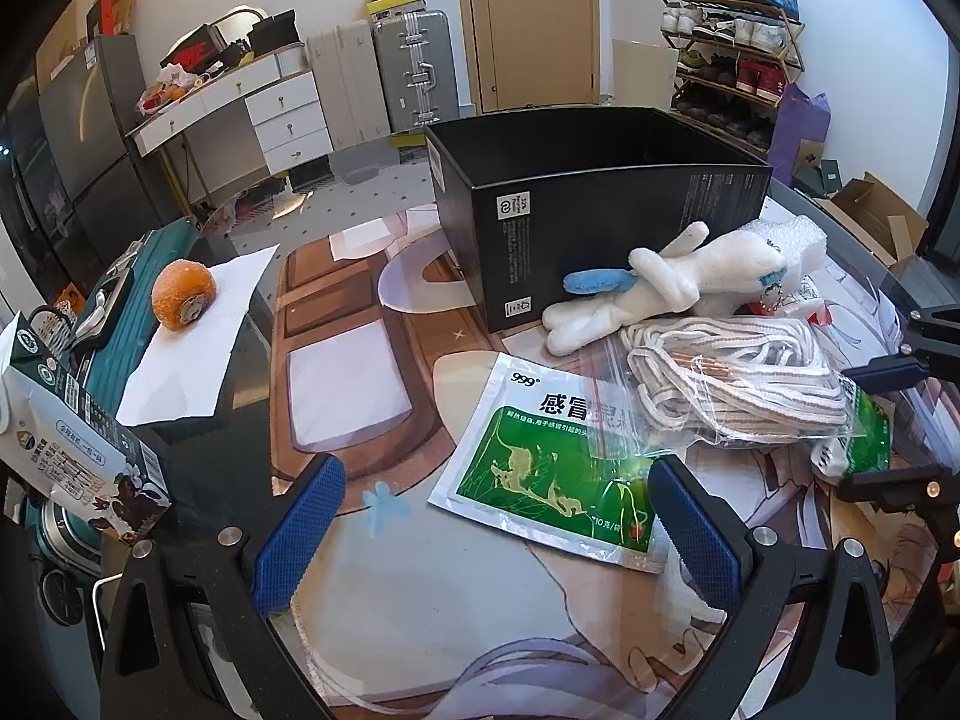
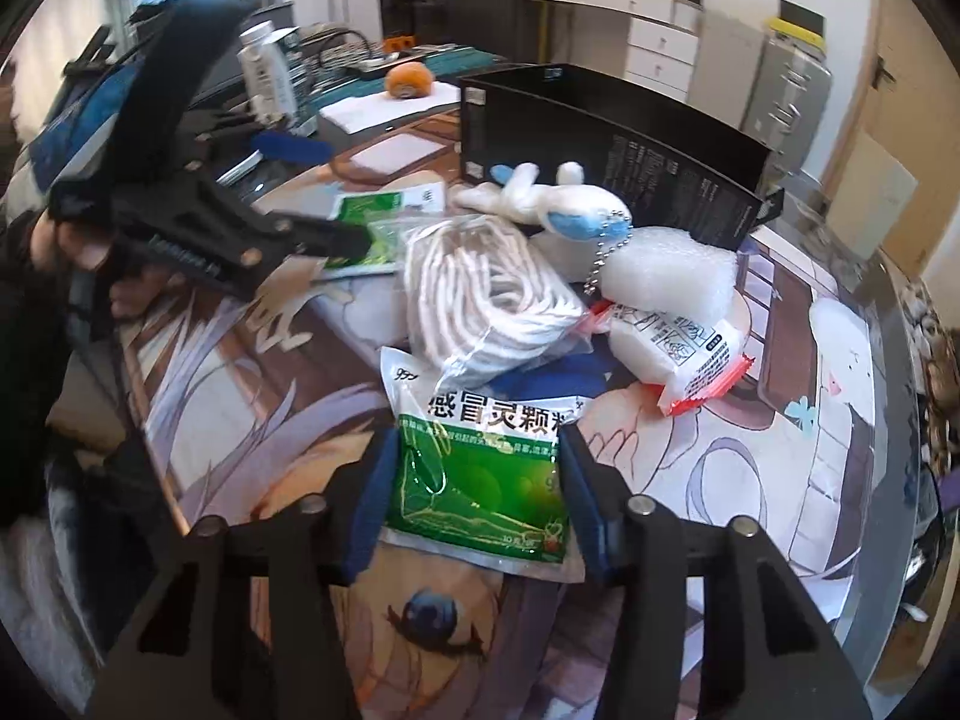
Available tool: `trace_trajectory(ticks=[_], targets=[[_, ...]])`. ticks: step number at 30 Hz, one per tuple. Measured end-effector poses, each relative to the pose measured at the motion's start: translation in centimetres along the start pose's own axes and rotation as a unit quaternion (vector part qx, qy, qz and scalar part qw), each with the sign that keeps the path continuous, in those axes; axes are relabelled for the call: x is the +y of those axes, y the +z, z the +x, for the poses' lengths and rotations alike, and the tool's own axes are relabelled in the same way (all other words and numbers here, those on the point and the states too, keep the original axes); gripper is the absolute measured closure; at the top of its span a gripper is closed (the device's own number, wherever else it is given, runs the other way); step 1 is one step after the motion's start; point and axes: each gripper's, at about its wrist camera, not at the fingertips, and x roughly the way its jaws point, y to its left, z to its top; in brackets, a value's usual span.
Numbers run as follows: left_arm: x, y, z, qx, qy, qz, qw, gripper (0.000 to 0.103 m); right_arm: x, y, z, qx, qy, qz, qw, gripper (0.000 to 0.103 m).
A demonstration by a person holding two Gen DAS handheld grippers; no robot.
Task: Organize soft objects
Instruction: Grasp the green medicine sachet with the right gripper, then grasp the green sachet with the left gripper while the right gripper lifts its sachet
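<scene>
My right gripper (image 2: 474, 510) is shut on the sides of a green medicine sachet (image 2: 474, 480), low over the printed table mat. In the left wrist view the same gripper (image 1: 870, 426) shows at the right edge. My left gripper (image 1: 498, 534) is open wide above the mat, with the corner of a second green sachet (image 1: 540, 468) by its right finger. Behind lie a clear bag of white rope (image 1: 738, 372), a white plush rabbit (image 1: 654, 288) and bubble wrap (image 1: 786, 234), all against an open black box (image 1: 600, 198). The right wrist view shows the left gripper (image 2: 318, 192) at upper left.
An orange plush (image 1: 183, 294) sits on white paper at the left. A milk carton (image 1: 78, 420) stands near the left gripper. A white snack pack (image 2: 690, 354) with red edges lies right of the rope. A hand (image 2: 60, 246) holds the left gripper.
</scene>
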Motion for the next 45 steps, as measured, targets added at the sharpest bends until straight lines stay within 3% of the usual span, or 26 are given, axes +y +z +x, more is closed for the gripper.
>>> trace_trajectory(ticks=[13, 20, 27, 37, 39, 42, 43, 44, 45], targets=[[-0.1, 0.1, 0.3, 0.002, -0.004, 0.003, 1.0, 0.001, 0.0, -1.2, -1.3, -0.021, 0.031, -0.019, 0.999, 0.055], [-0.6, 0.1, 0.9, 0.017, -0.023, 0.017, 0.9995, 0.001, -0.2, -1.1, -2.3, -0.033, 0.03, -0.02, 0.999, 0.055], [-0.8, 0.6, 1.8, 0.035, -0.067, 0.022, 0.9969, 0.001, -0.7, -1.3, -2.2, -0.033, 0.03, -0.015, 0.999, 0.055], [-0.7, 1.4, 3.1, 0.04, -0.058, 0.024, 0.9972, 0.002, -0.9, -1.3, -2.2, -0.034, 0.027, -0.011, 0.999, 0.055], [-0.9, 1.3, 2.8, 0.036, -0.058, 0.026, 0.9973, 0.007, -0.9, -1.2, -2.3, -0.036, 0.026, -0.011, 0.999, 0.055], [-1.1, 0.9, 1.9, 0.025, -0.063, 0.032, 0.9972, 0.023, -0.9, -1.3, -2.3, -0.036, 0.024, -0.011, 0.999, 0.055], [-1.1, 0.8, 1.7, 0.022, -0.064, 0.033, 0.9972, 0.034, -1.0, -1.3, -2.4, -0.037, 0.022, -0.009, 0.999, 0.055], [-1.2, 0.7, 1.4, 0.017, -0.066, 0.034, 0.9971, 0.053, -1.1, -1.2, -2.4, -0.038, 0.022, -0.007, 0.999, 0.055], [-1.1, 0.6, 1.2, 0.013, -0.064, 0.032, 0.9973, 0.058, -1.2, -1.3, -2.5, -0.039, 0.02, -0.007, 0.999, 0.055]])
